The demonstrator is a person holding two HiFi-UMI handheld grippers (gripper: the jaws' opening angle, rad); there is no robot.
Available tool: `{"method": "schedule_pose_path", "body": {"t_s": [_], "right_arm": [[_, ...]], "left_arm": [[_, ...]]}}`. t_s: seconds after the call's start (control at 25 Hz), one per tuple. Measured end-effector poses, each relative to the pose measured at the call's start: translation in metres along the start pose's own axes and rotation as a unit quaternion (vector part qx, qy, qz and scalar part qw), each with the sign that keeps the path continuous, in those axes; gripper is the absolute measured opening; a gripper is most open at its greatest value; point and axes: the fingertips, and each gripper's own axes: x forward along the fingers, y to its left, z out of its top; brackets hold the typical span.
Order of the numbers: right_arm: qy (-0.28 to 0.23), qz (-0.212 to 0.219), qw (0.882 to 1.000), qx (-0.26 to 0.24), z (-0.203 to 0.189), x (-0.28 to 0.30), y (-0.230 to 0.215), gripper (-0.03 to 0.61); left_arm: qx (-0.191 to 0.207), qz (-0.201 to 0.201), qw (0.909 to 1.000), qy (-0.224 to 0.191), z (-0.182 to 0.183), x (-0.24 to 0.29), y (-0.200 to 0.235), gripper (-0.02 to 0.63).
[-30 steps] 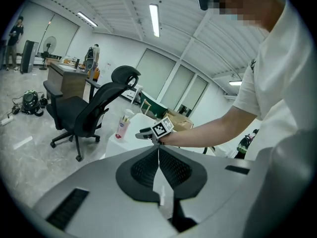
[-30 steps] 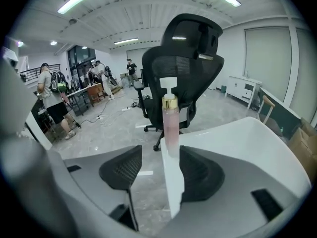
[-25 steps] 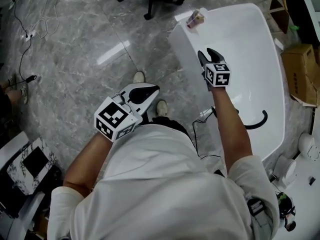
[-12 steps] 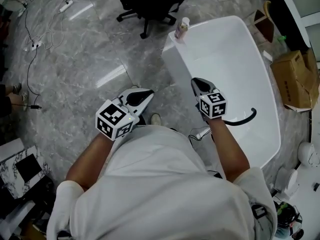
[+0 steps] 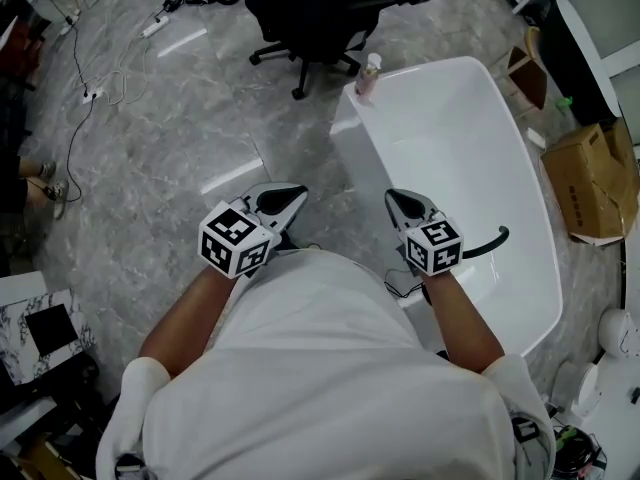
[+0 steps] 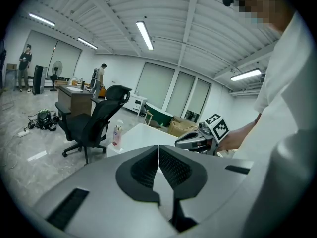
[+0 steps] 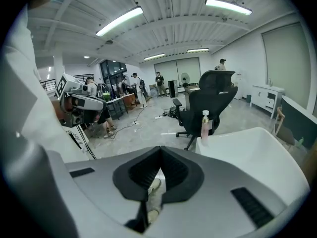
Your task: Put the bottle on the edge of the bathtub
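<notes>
Head view: the bottle [image 5: 368,74] is seen upright on the far corner rim of the bathtub [image 5: 535,223], well apart from both grippers. Left gripper view: the left gripper [image 6: 158,150] is shown with jaws pressed together, empty. Right gripper view: the right gripper [image 7: 159,155] is likewise closed on nothing.

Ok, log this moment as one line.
bottle: upright on bathtub corner rim | left gripper: jaws shut, empty | right gripper: jaws shut, empty

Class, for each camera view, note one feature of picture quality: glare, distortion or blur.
Head view: light streaks glare on the glossy floor. Left gripper view: fisheye bending, dark rounded corners. Right gripper view: same bending; ceiling lights blow out; bottle is clear.
</notes>
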Motion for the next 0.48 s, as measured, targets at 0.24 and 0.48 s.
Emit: {"method": "schedule_pose_path", "body": {"t_s": [0.24, 0.48], "right_arm": [[-0.005, 0.013, 1.0, -0.007, -0.004, -0.003, 0.017, 0.009], [-0.021, 0.018, 1.0, -0.006, 0.006, -0.003, 0.019, 0.008]], "left_arm": [[-0.001, 0.014, 0.9999, -0.002, -0.007, -0.012, -0.006, 0.018], [0.003, 0.017, 0.9999, -0.003, -0.004, -0.012, -0.008, 0.018]]}}
